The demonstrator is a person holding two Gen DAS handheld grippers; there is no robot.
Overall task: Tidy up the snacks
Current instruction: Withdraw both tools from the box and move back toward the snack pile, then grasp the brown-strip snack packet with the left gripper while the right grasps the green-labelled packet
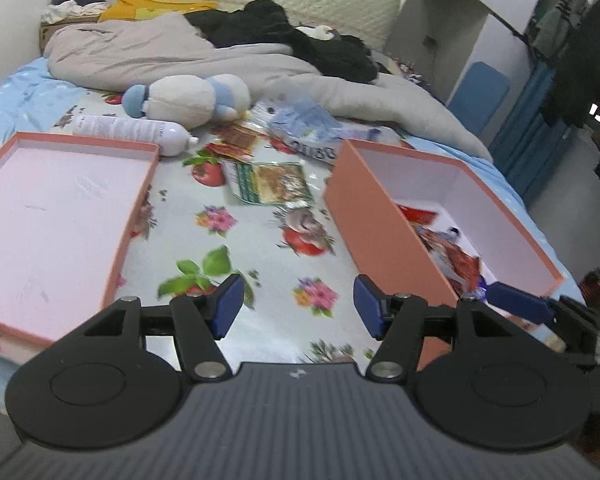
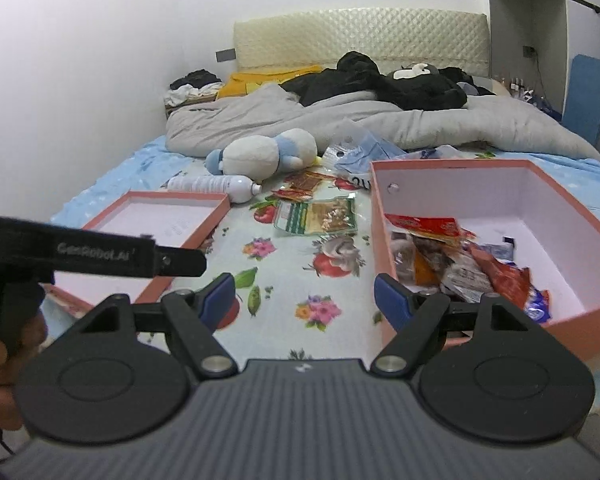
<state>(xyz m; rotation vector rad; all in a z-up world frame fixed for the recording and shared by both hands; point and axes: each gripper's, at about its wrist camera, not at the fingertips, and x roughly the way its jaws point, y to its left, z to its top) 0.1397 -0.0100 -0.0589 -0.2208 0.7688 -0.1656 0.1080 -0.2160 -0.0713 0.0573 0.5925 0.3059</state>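
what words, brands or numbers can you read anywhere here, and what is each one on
"GenRobot.AI": raised lettering on the black body of the left hand-held gripper, right wrist view.
Large dark digits on the clear plastic bag: partly hidden, unreadable.
Print on the white cylindrical spray bottle, the green-and-white snack packet and inside the shallow pink box lid: too blurred.

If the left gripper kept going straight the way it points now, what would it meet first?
Probably the green snack packet on the floral sheet; the left gripper is open and nothing lies before it, though depth is unclear.
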